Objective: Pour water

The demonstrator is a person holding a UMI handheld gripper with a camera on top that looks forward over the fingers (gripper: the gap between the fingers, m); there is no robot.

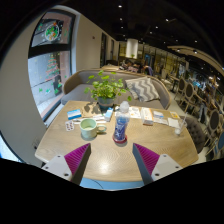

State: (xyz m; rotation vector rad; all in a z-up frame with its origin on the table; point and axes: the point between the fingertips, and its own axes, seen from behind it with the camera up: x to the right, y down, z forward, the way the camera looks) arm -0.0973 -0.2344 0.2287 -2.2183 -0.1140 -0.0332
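Beyond the wide-open, empty tool (110,160), a water bottle (121,125) beside a green cup (89,128) on the wooden table (150,148).

Your gripper (110,160) shows only as its two fingers, rising from the lower part of the gripper view. Each finger is a dark, nearly black wedge that narrows toward its tip. On the inner face of each you have a magenta pad: the left pad (76,155) and the right pad (147,156) match in colour and are roughly triangular. Both pads carry a fine ribbed or hatched texture. The outer edges of the fingers look plain and matte. Cables, screws and markings cannot be made out on either finger. Your hand and sleeve are out of view.
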